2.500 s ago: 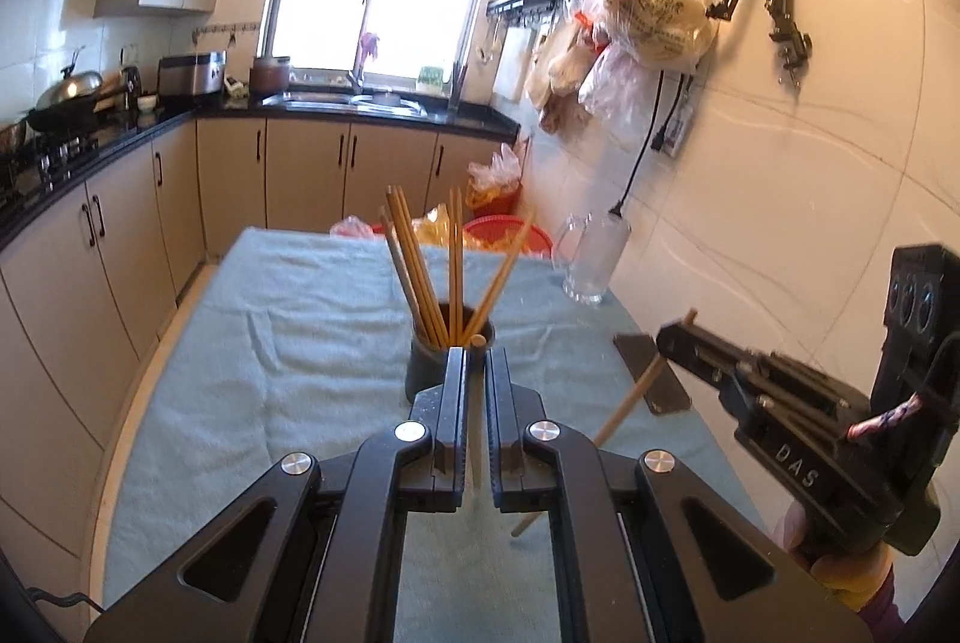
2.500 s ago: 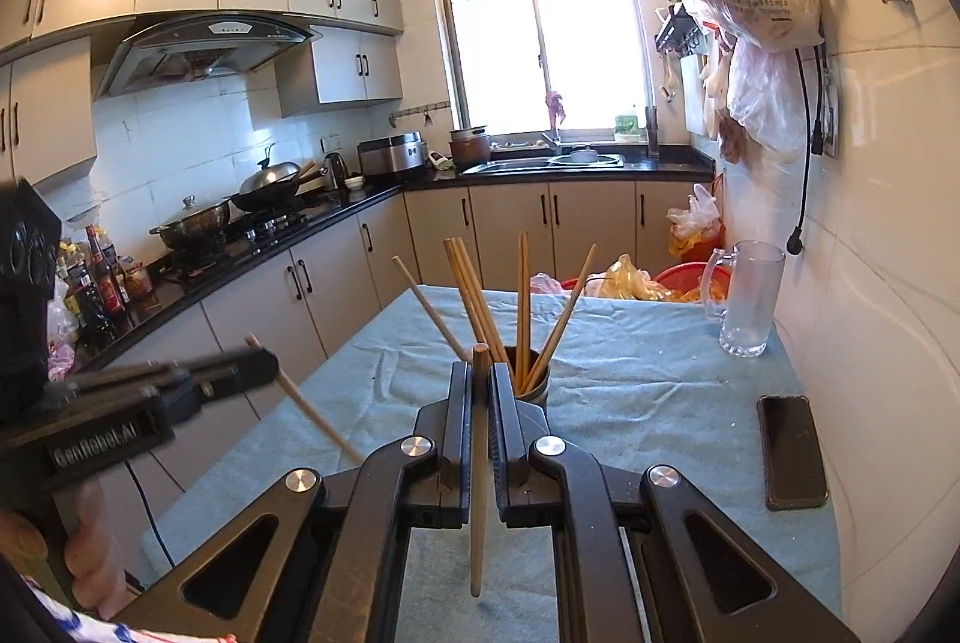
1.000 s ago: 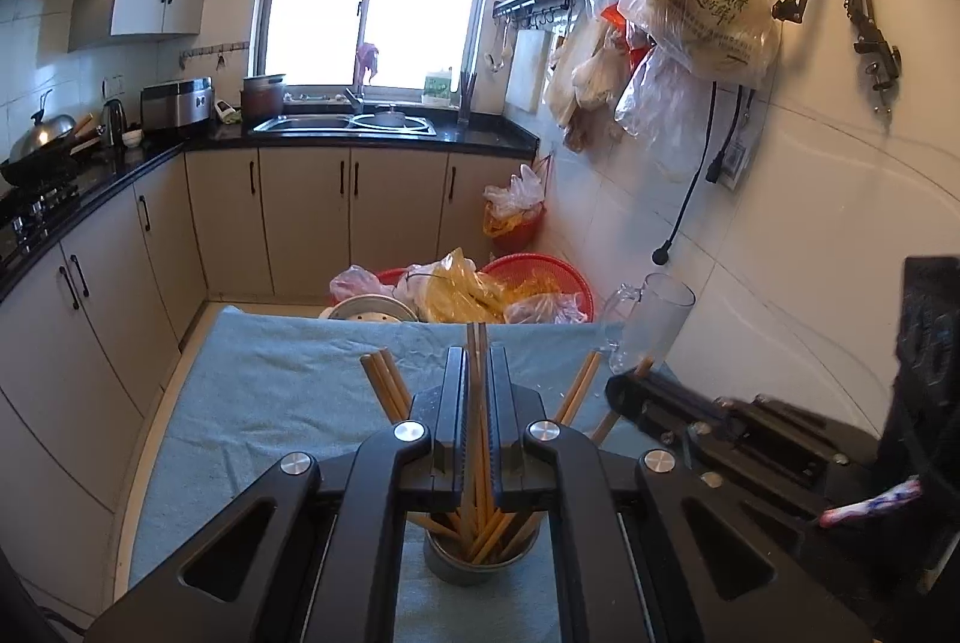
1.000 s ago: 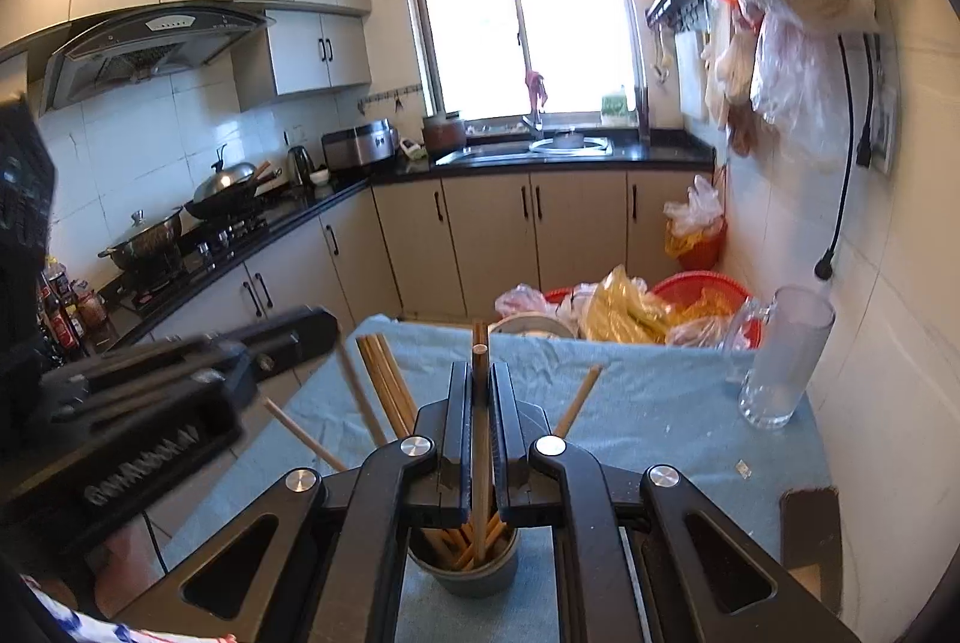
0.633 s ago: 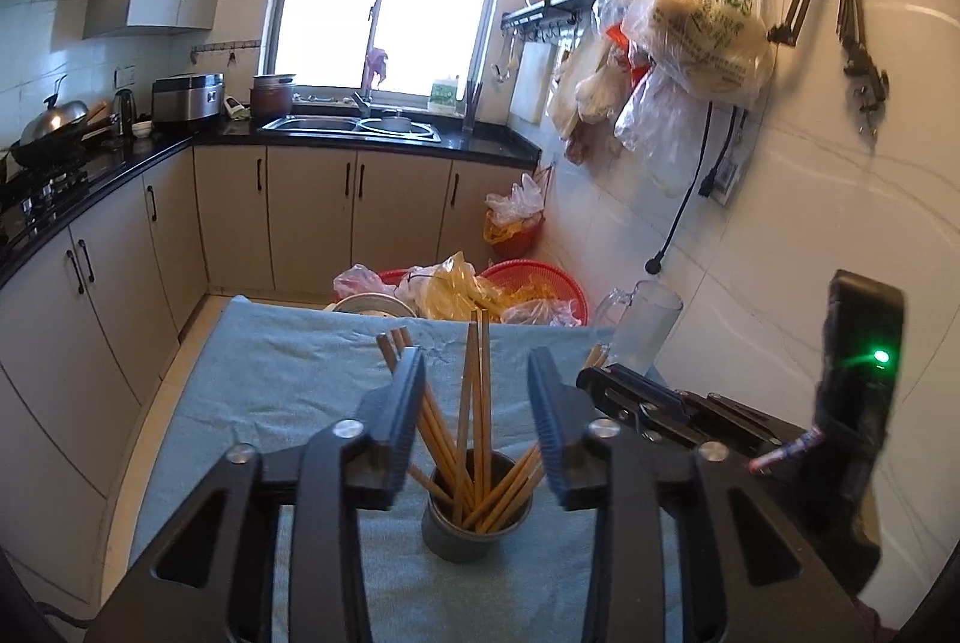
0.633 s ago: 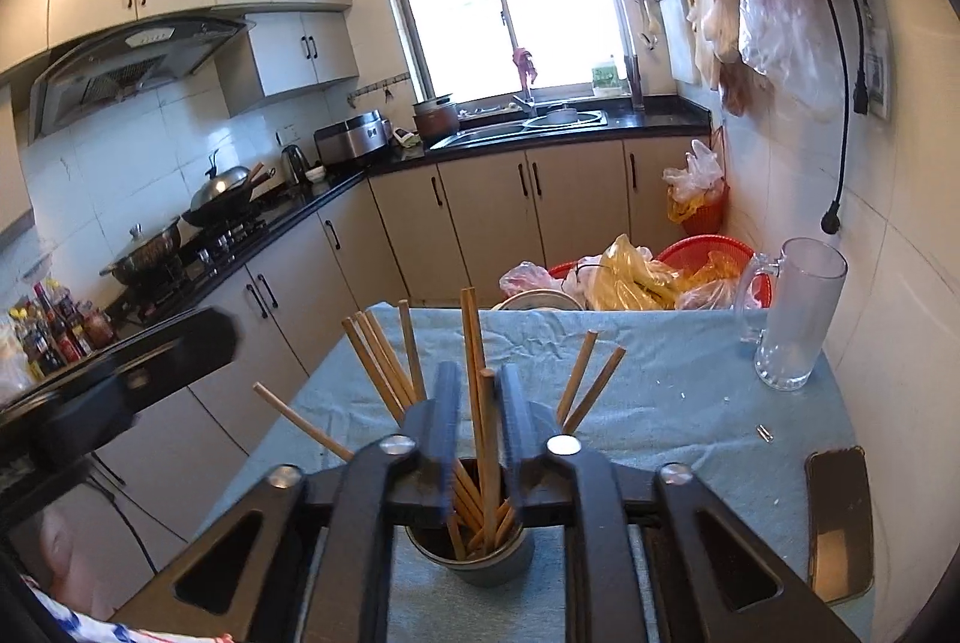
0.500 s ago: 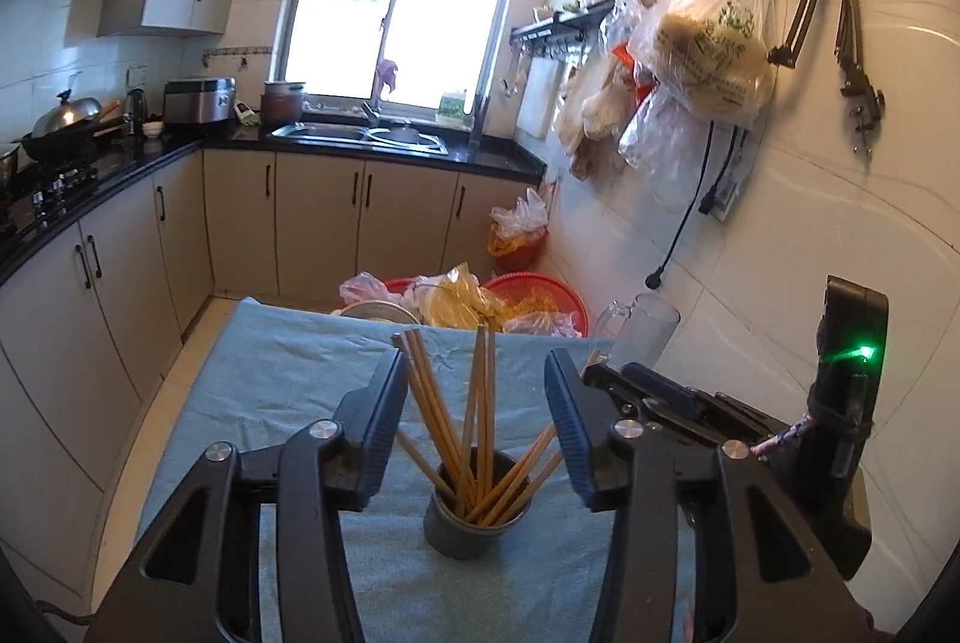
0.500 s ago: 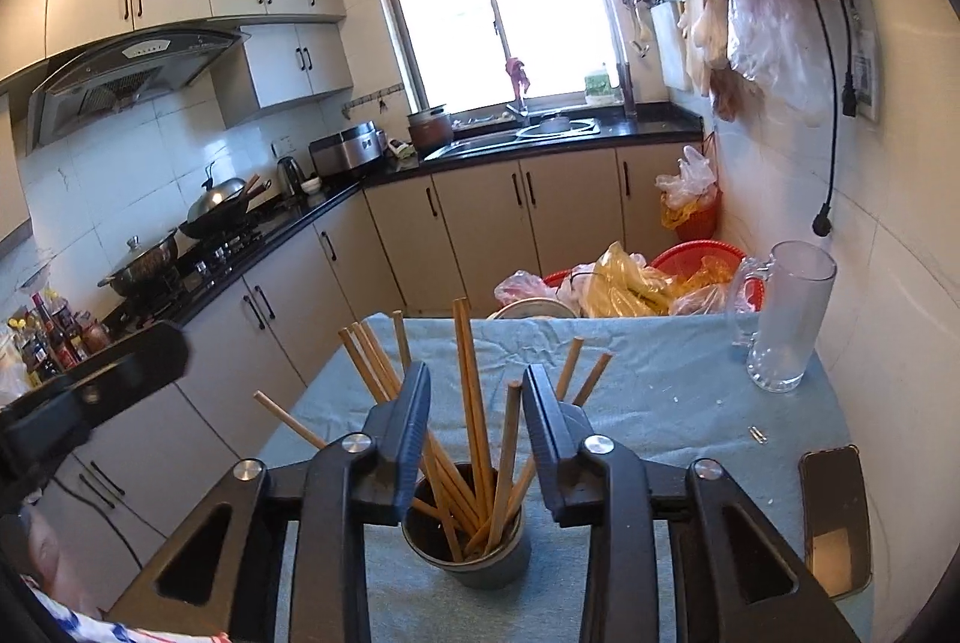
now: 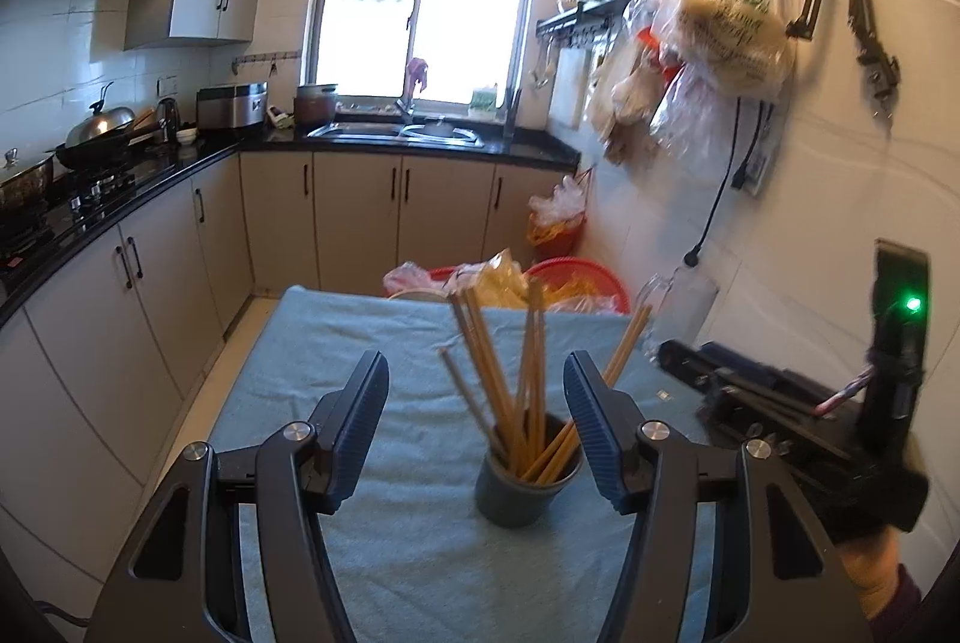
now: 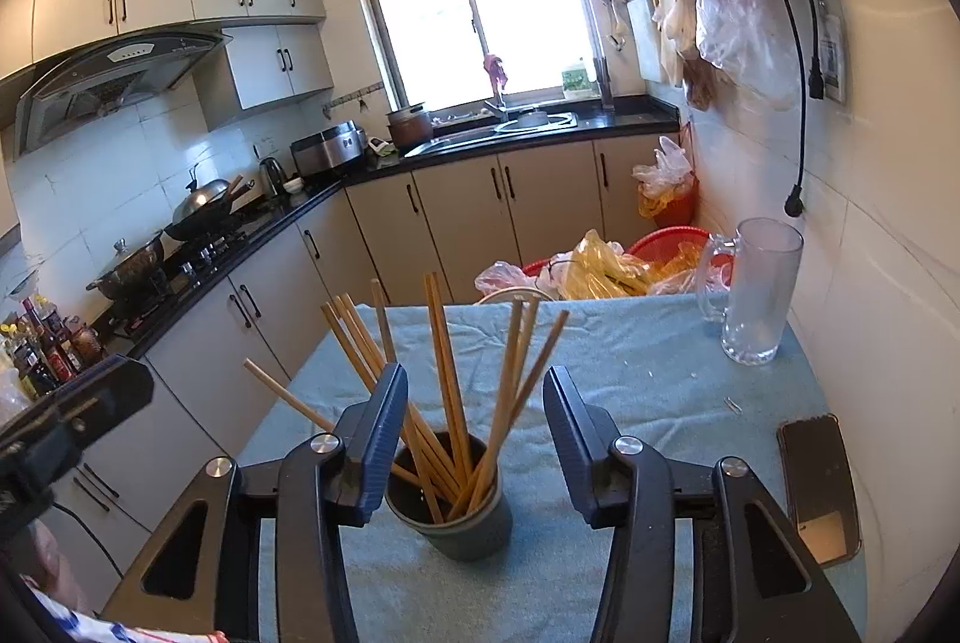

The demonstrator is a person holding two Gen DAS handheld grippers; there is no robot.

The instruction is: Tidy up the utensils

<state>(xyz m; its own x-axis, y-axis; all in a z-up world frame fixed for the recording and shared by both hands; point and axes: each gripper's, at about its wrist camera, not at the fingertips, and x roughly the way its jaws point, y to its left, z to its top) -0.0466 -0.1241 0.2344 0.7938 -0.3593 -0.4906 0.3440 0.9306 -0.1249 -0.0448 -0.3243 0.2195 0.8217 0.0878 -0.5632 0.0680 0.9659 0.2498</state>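
A dark grey cup [image 9: 521, 487] stands on the blue cloth of the table [image 9: 336, 343] and holds several wooden chopsticks [image 9: 510, 373] that fan upward. It also shows in the right wrist view [image 10: 456, 517] with its chopsticks [image 10: 450, 379]. My left gripper [image 9: 474, 403] is open and empty, above and just in front of the cup. My right gripper [image 10: 474, 415] is open and empty, with its jaws on either side of the chopsticks as seen from its own camera. The right gripper also shows at the right of the left wrist view [image 9: 780, 403], beside the cup.
A glass mug [image 10: 753, 292] stands at the table's far right by the wall. A dark phone [image 10: 819, 487] lies at the right edge. Plastic bags and a red basket [image 10: 606, 265] sit beyond the table's far end. Kitchen cabinets [image 9: 120, 295] run along the left.
Both grippers were shut on a chopstick each and came over the cup. They opened, the chopsticks now stand in the cup, and both grippers have drawn back.
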